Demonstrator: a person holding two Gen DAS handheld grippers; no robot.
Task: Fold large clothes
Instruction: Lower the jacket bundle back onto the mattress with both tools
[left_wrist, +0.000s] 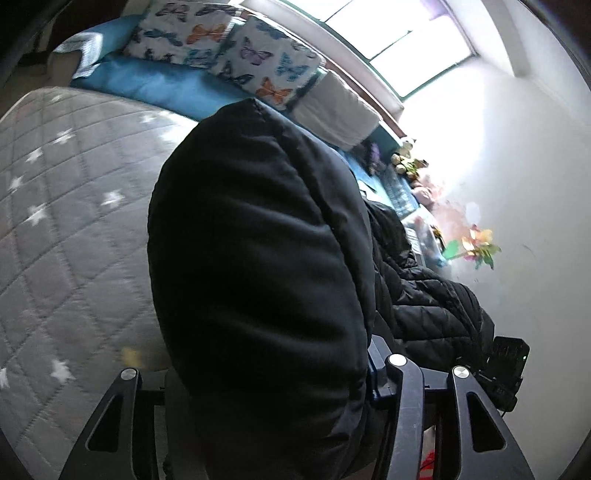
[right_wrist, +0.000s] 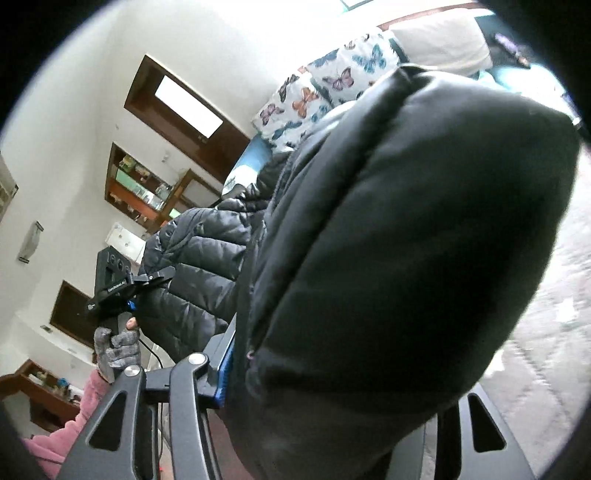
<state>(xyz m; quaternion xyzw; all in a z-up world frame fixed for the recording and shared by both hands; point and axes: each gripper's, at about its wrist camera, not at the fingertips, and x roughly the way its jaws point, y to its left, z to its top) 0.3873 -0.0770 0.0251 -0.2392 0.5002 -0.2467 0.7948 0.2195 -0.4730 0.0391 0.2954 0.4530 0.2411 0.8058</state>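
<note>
A black puffer jacket (left_wrist: 258, 240) bulges up in front of the left wrist camera. My left gripper (left_wrist: 269, 369) is shut on a thick fold of it: one blue pad (left_wrist: 373, 376) presses its side, and the other finger is hidden behind the fabric. In the right wrist view the same jacket (right_wrist: 406, 240) fills the frame. My right gripper (right_wrist: 332, 387) is shut on another fold, with a blue pad (right_wrist: 224, 373) against the cloth. The quilted body of the jacket (right_wrist: 199, 258) hangs between the two grippers. The left gripper's body (right_wrist: 114, 288) shows beyond it, held by a gloved hand (right_wrist: 118, 350).
A grey quilted bed cover with white stars (left_wrist: 66, 221) lies below. Butterfly pillows (left_wrist: 207, 40), a blue sheet (left_wrist: 155, 81) and a white pillow (left_wrist: 332, 110) line the far side under a window. Toys (left_wrist: 406, 158) sit by the wall. Wall shelves (right_wrist: 140, 184) and a pink sleeve (right_wrist: 74, 424) show at left.
</note>
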